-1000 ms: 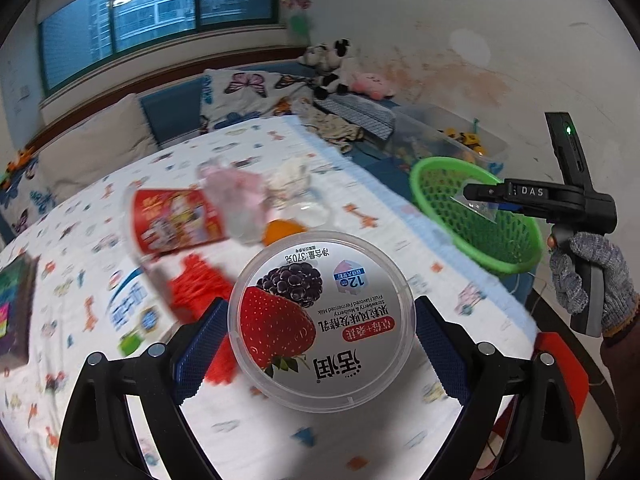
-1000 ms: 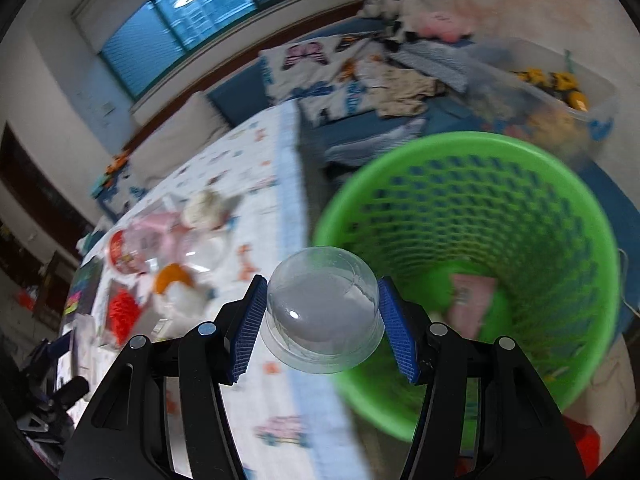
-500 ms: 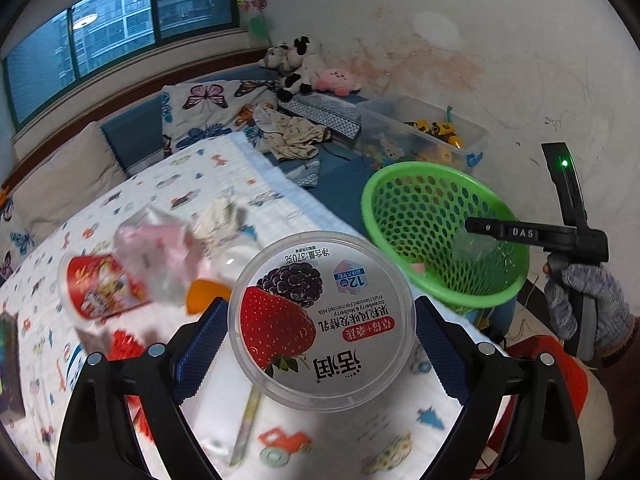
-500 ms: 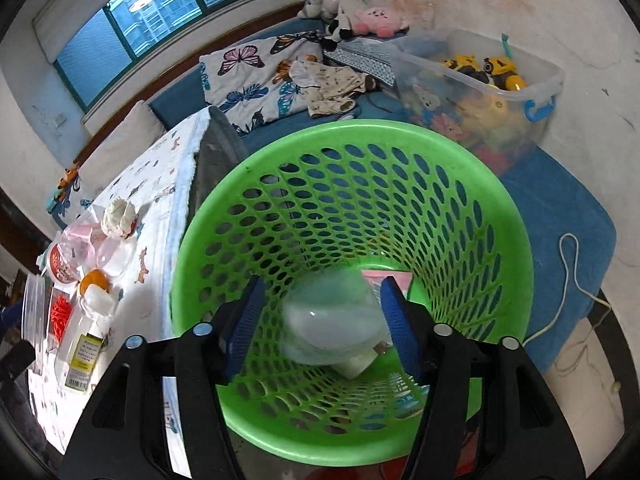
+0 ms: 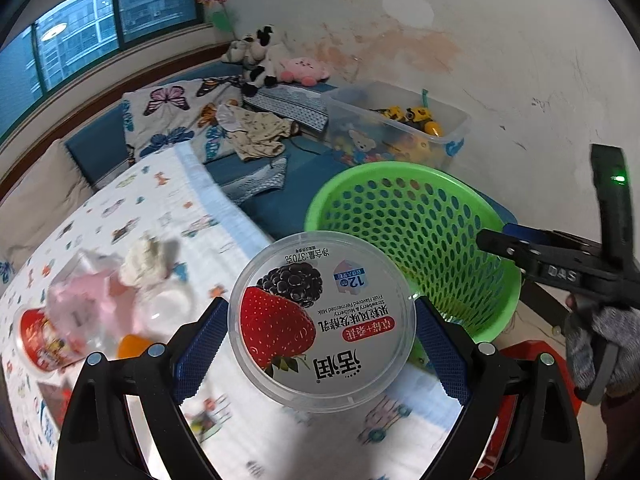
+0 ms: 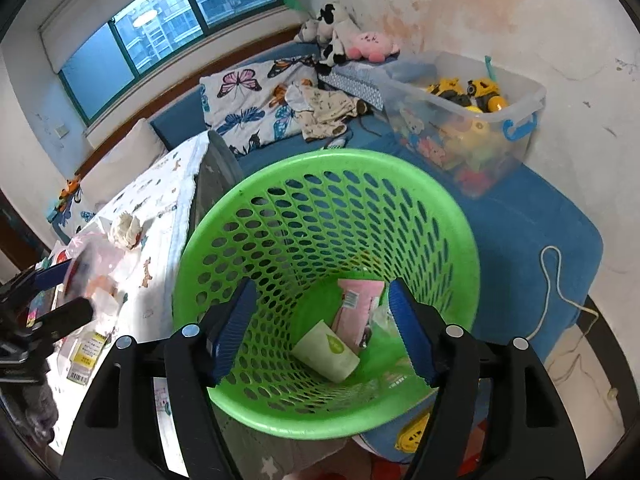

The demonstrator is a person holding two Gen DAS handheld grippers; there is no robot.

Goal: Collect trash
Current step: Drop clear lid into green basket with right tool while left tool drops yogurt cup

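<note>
A round clear plastic yogurt tub (image 5: 322, 320) has a white lid printed with a red strawberry, a dark blackberry and black lettering. The blue ribbed pads (image 5: 199, 350) on black gripper arms flank it. The bright green perforated plastic basket (image 6: 256, 216) holds a pale green paper cup (image 6: 326, 350) and a pink packet (image 6: 356, 304). The white tablecloth (image 5: 168, 196) carries small multicoloured cartoon prints. A white quilt (image 6: 248, 96) shows pink, blue and orange butterflies. A grey knitted glove (image 5: 600, 344) is speckled.

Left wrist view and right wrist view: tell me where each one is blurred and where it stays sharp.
Left wrist view: yogurt tub in the left gripper is sharp; tablecloth and litter smear. Right wrist view: green basket crisp, table litter at left blurred.
</note>
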